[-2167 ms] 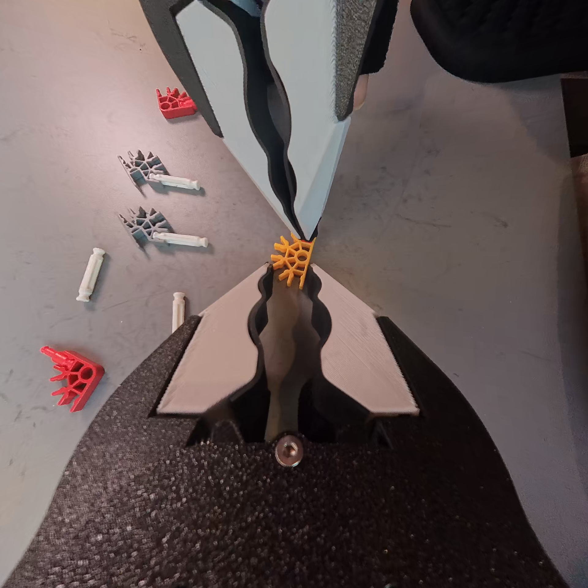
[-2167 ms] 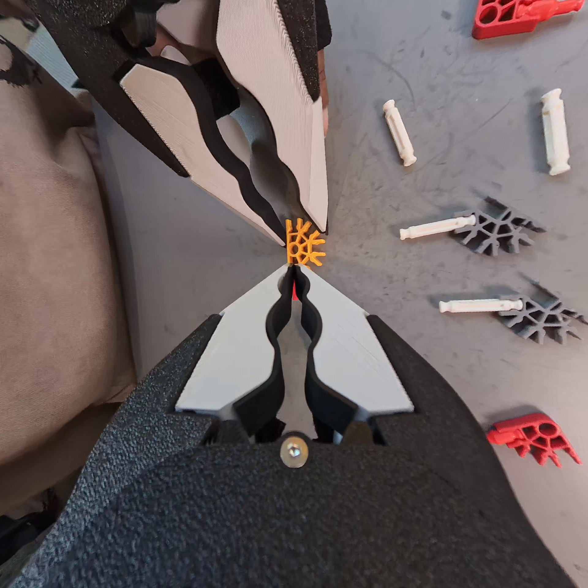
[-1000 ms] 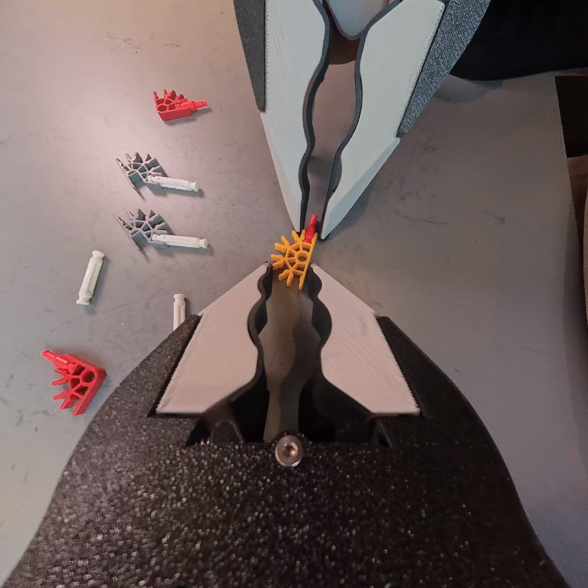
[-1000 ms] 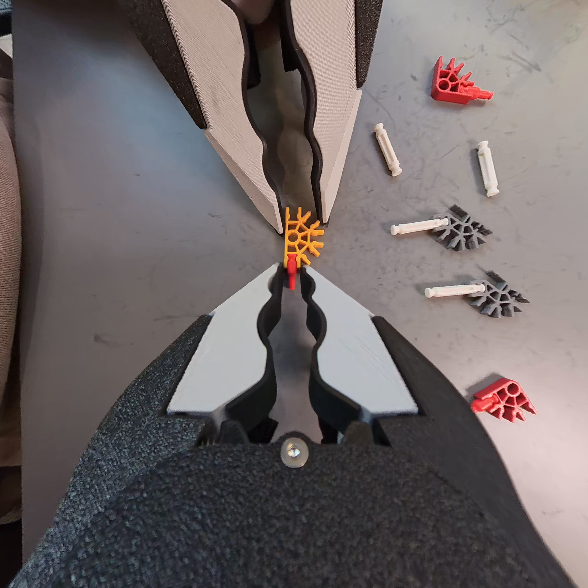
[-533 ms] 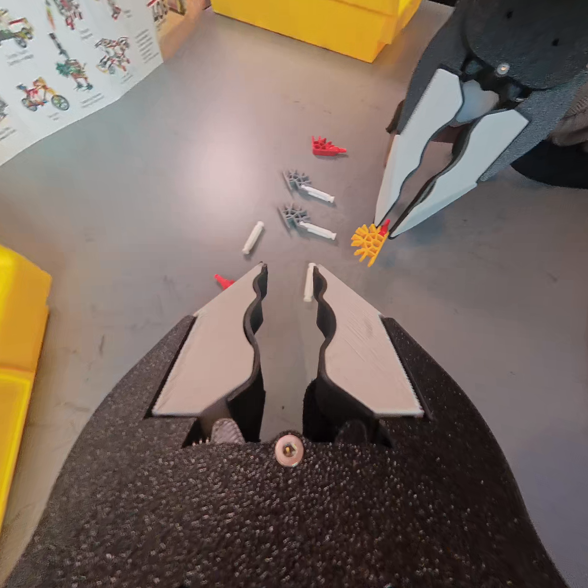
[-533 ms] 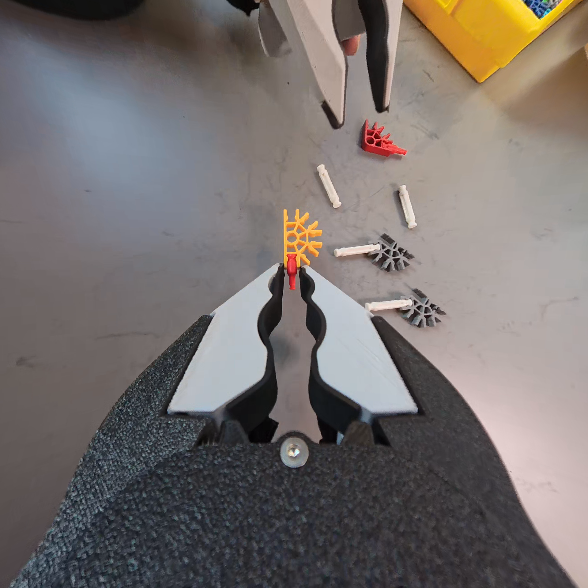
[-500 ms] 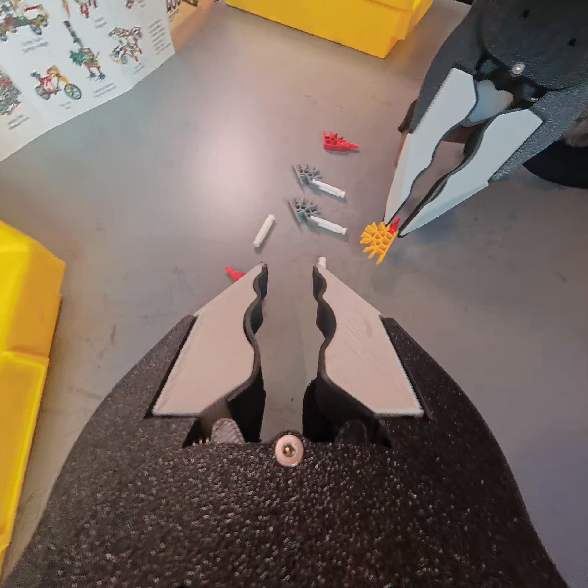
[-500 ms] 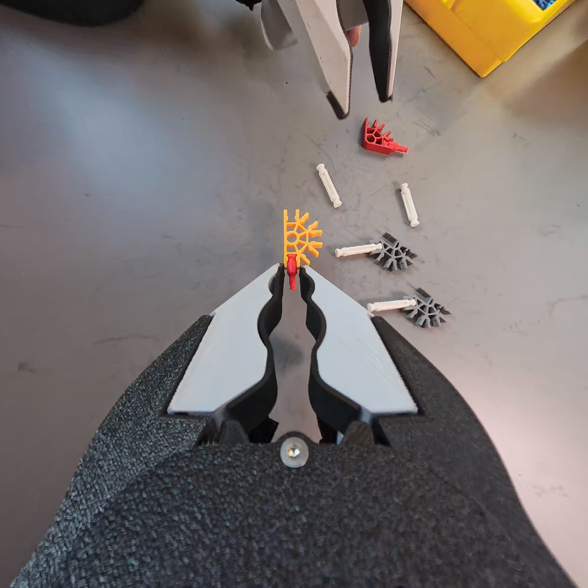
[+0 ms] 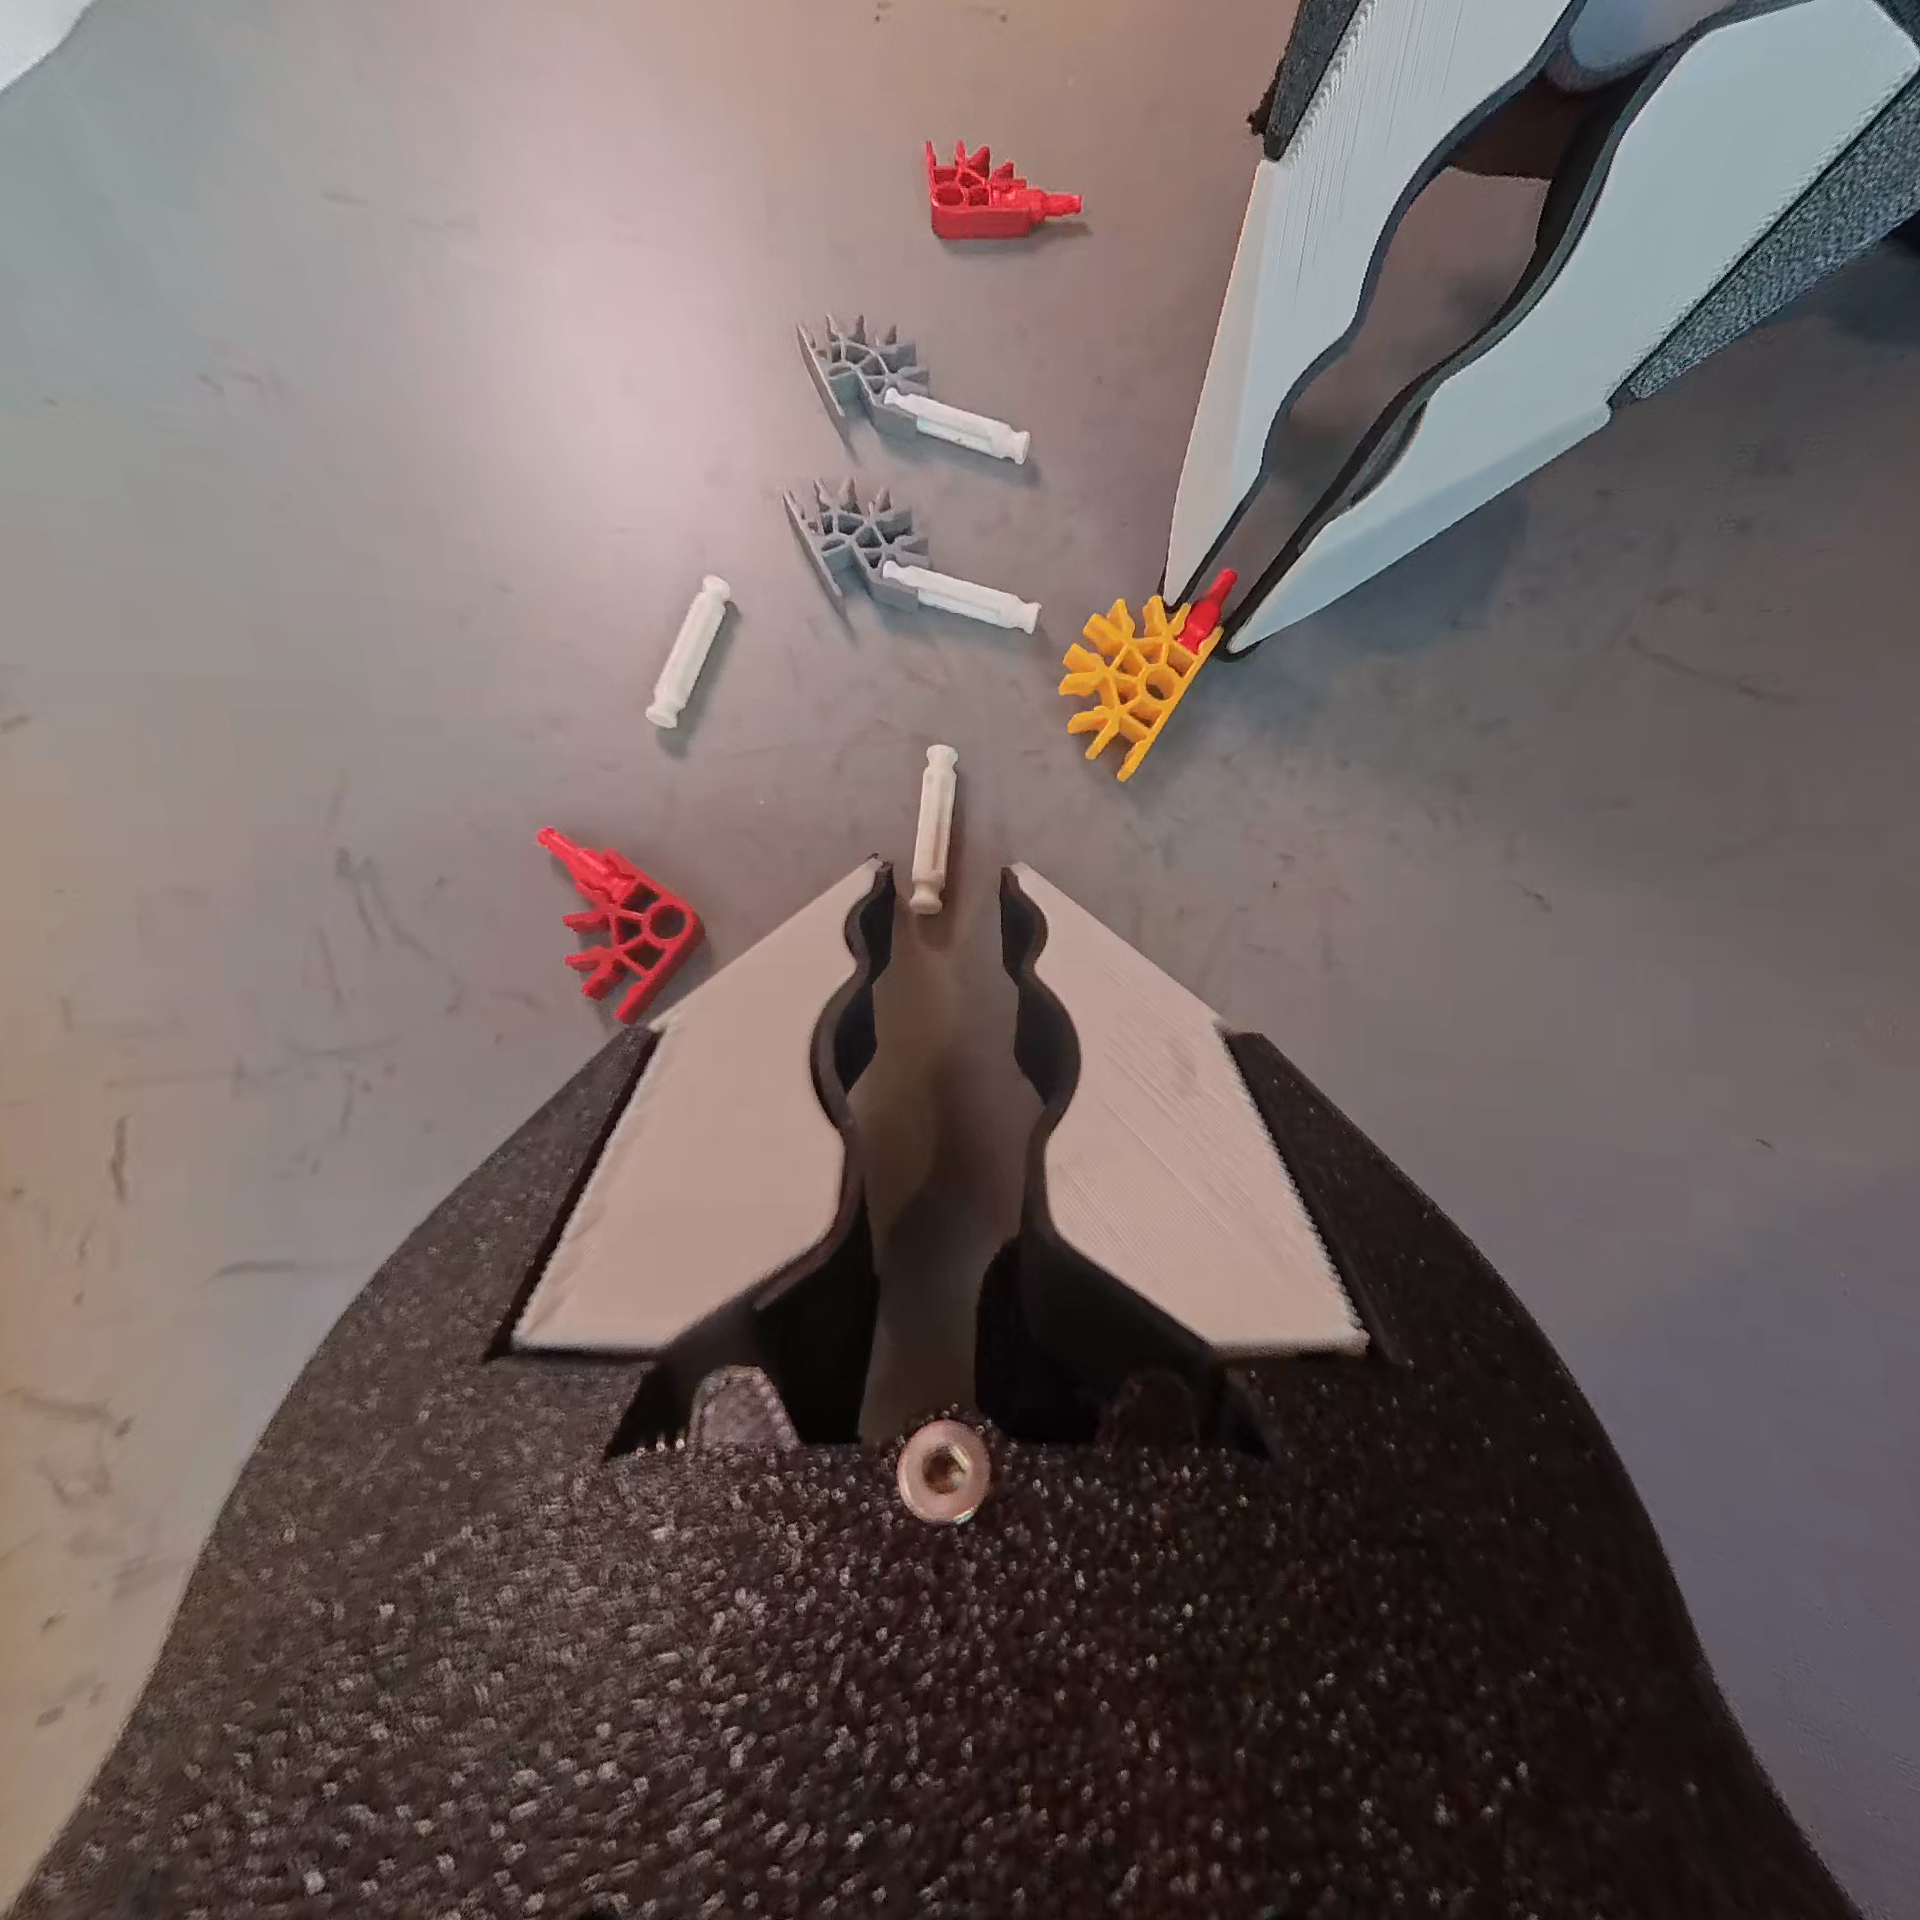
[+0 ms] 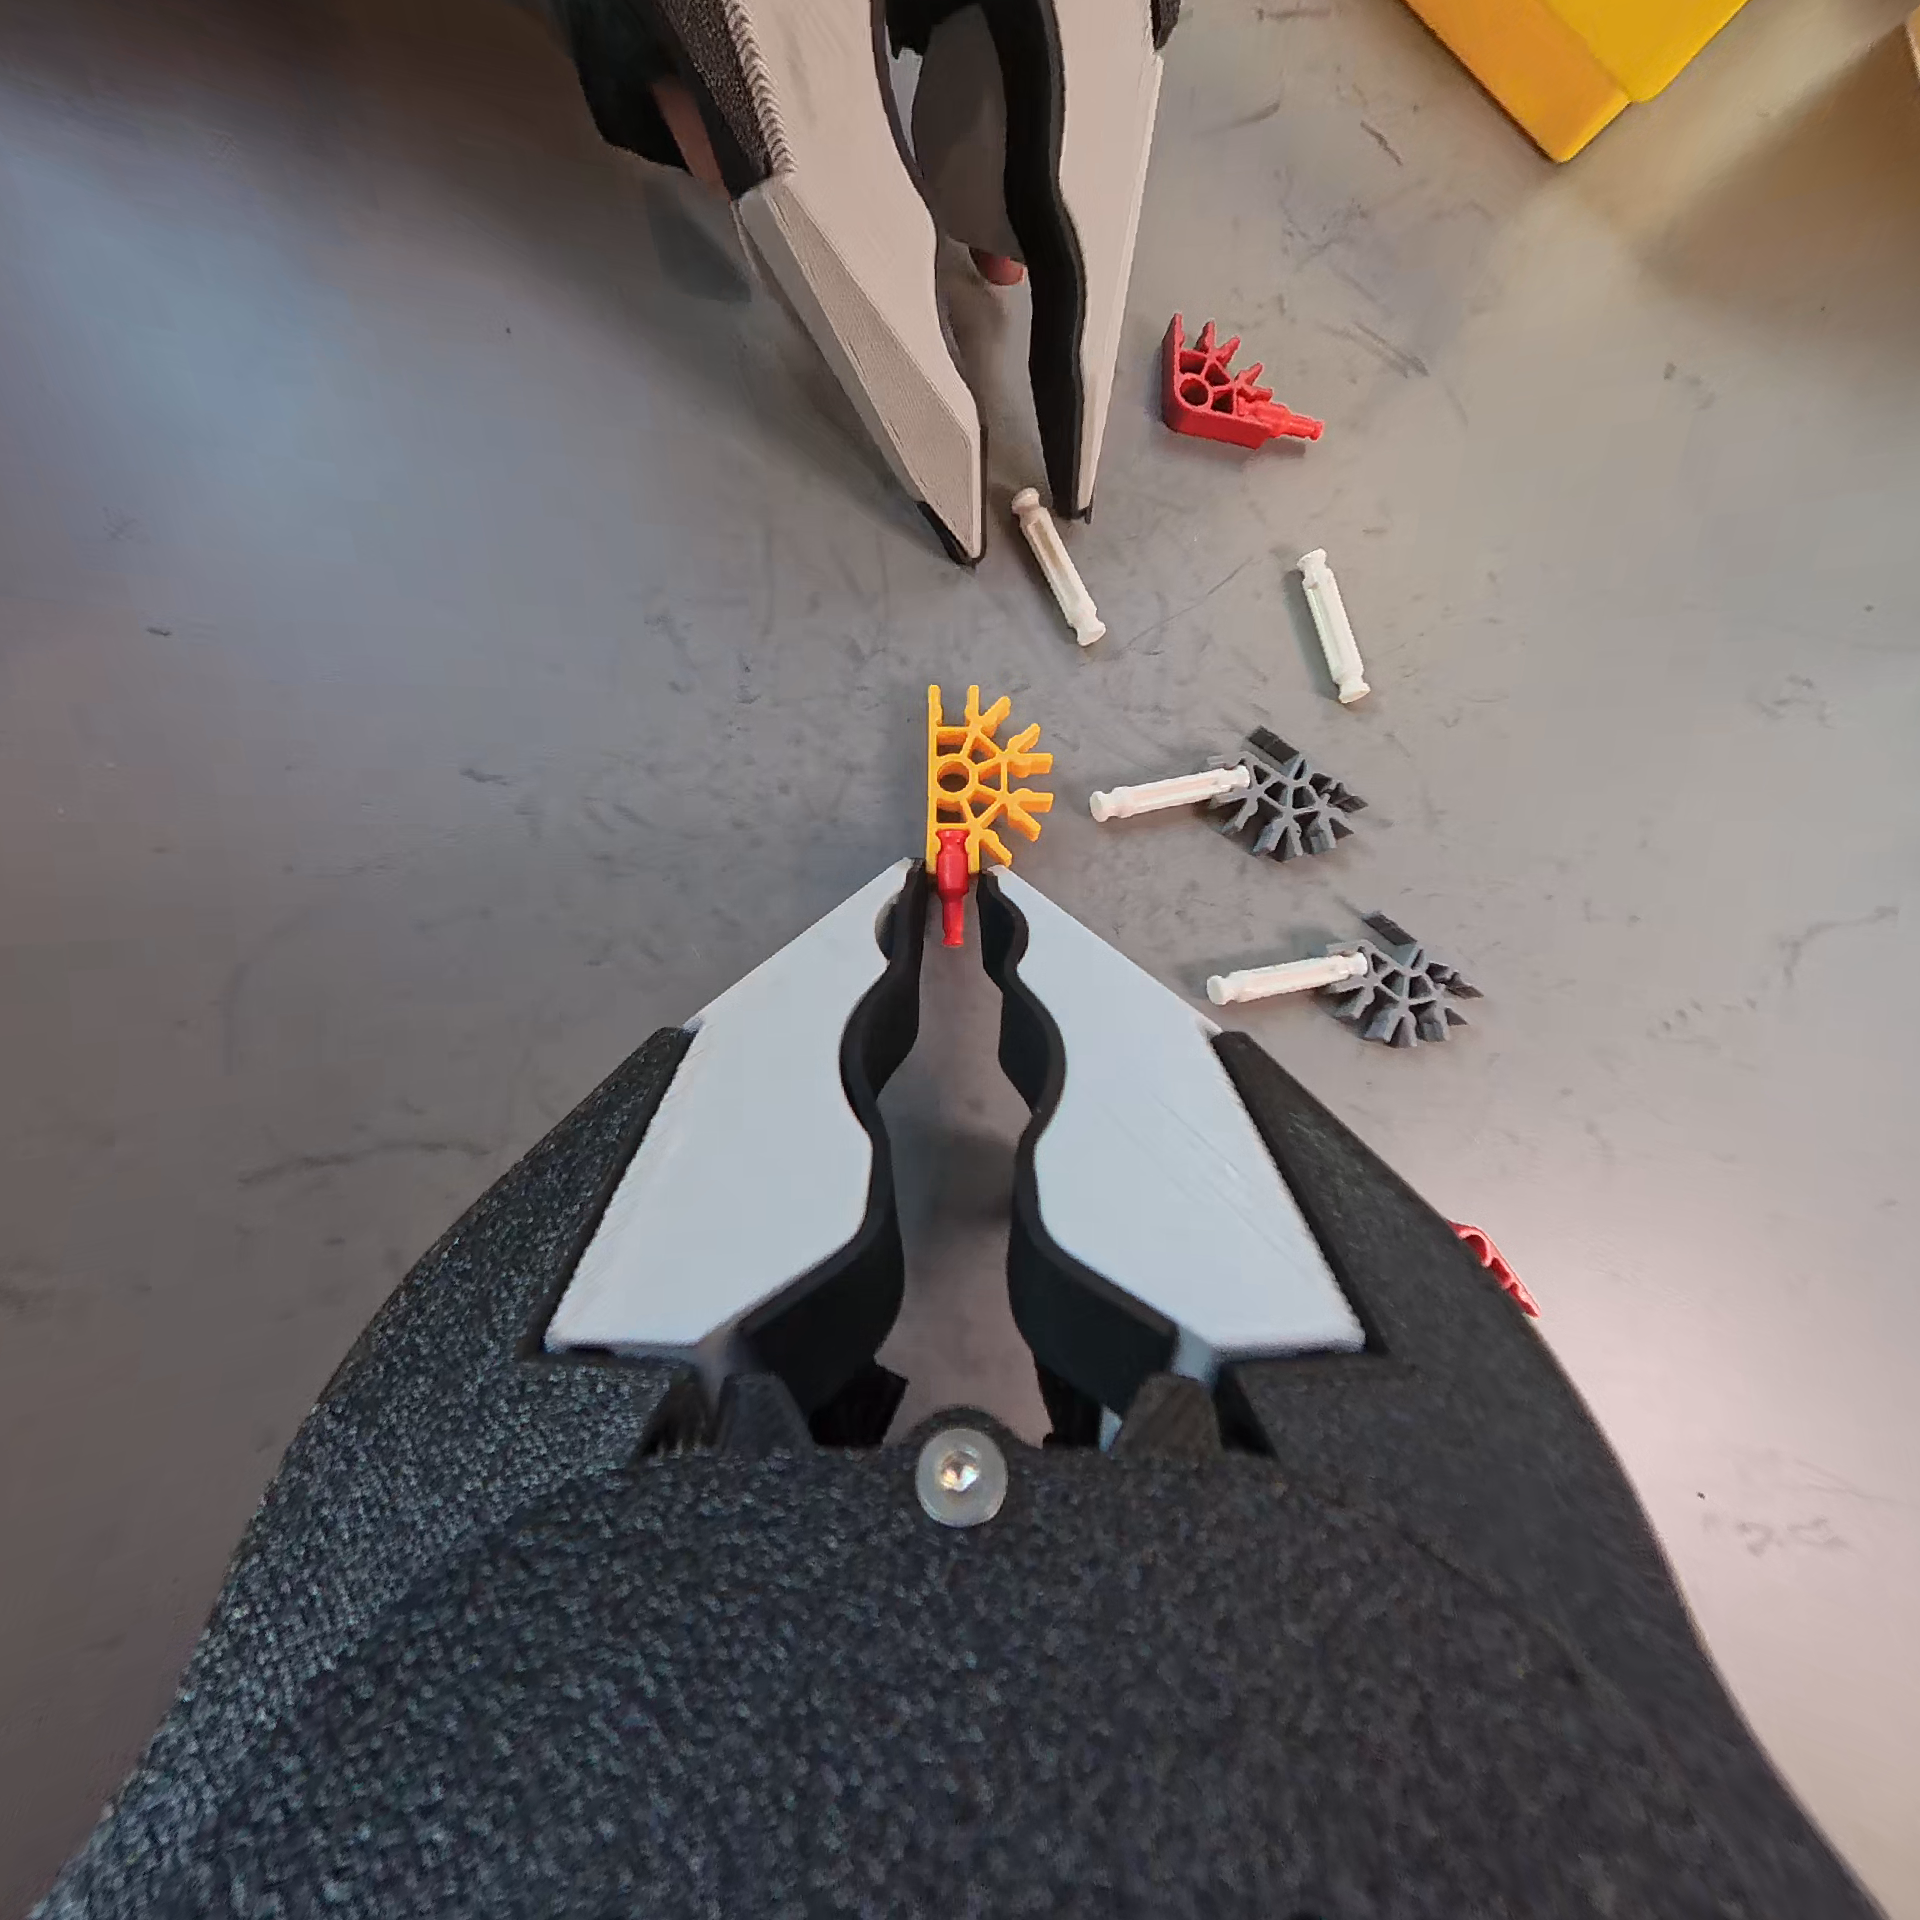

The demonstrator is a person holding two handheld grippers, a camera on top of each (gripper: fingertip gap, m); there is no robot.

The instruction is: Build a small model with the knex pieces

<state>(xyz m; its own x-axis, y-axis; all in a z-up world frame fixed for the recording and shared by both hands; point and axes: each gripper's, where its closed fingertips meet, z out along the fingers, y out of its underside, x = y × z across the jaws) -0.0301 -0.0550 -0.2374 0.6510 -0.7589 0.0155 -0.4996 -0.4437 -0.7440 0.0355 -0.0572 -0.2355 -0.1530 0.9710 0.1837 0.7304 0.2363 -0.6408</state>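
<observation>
Taking the left wrist view from its left side, a red corner connector lies beside the left gripper, whose fingers stand parted a narrow way with nothing between them. A loose white rod lies on the grey table with its near end just inside the gap at the tips. Its long axis runs almost straight ahead along the fingers, so it points away from this gripper and is far nearer to it than to the other. A second white rod lies farther off to the left, well apart. Behind them two grey fan connectors each carry a white rod that points to the right, and another red connector lies beyond those. To the right, the right gripper is closed on a short red rod plugged into a yellow half-round connector, which sticks out past its tips above the table. In the right wrist view a corner of a yellow bin shows at the top right. No brand, label or readable writing shows in either view.
</observation>
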